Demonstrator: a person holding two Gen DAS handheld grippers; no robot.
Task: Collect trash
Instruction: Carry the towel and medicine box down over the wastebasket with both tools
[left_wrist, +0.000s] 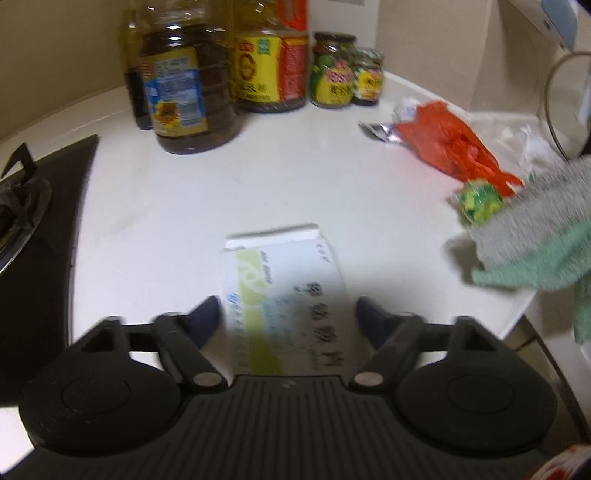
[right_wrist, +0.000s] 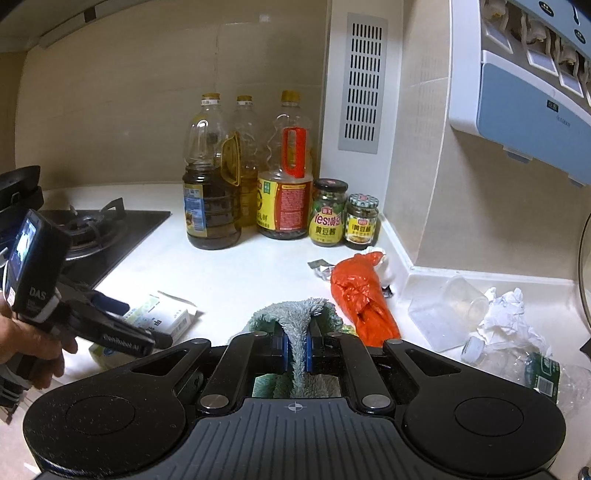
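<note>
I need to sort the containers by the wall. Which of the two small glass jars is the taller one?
The left jar, with the red lid, beside the big oil bottle. The right jar is shorter, with a checked lid.

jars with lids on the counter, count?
2, both at the back by the wall corner: the larger jar right of the oil bottles, the smaller jar right beside it. None hidden, seemingly.

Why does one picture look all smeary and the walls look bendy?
Left wrist view: motion blur smears the white box, the cloth and the oil bottles. Right wrist view: sharper, labels on the jars readable. Both views: the fisheye lens bends the countertop edge and walls.
</note>
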